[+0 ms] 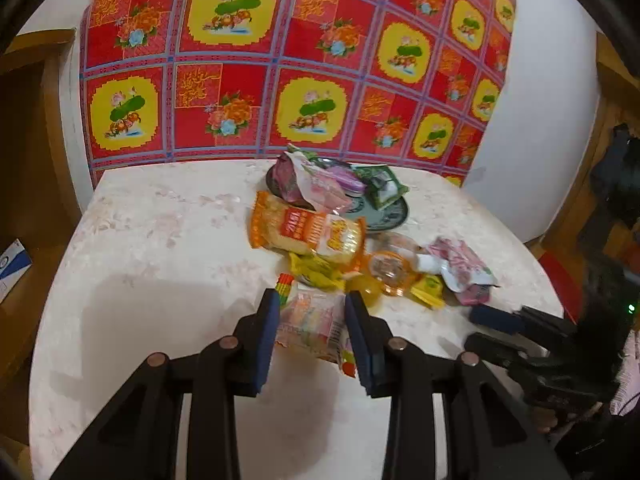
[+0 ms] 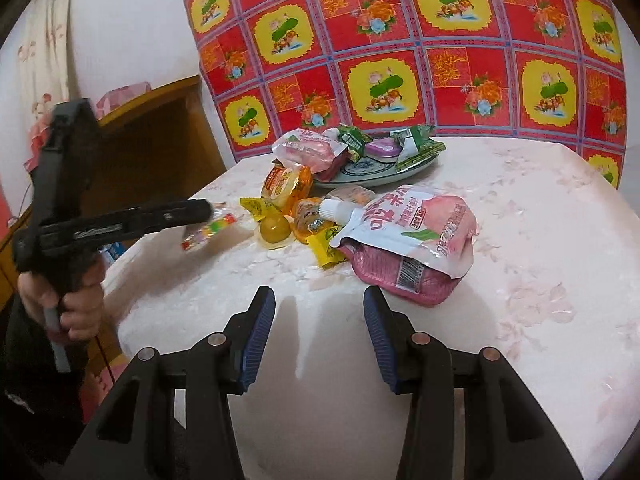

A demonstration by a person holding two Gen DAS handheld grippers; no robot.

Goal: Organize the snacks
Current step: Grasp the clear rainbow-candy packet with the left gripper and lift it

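Observation:
My left gripper (image 1: 310,320) is shut on a clear packet of coloured candies (image 1: 310,326) and holds it above the round table; the right wrist view shows the packet (image 2: 206,230) hanging from the left gripper's tip. A blue-patterned plate (image 1: 386,212) at the back holds pink pouches, a purple tin and green packets; it also shows in the right wrist view (image 2: 372,174). In front lie an orange bag (image 1: 308,232), jelly cups (image 1: 390,270), yellow candies and a pink pouch (image 2: 416,240). My right gripper (image 2: 320,320) is open and empty, just short of the pink pouch.
The round table (image 1: 160,240) has a pale pink floral cover. A red and yellow patterned cloth (image 1: 280,60) hangs on the wall behind. Wooden furniture (image 2: 160,140) stands at the left. The right gripper's fingers (image 1: 496,316) show at the table's right edge.

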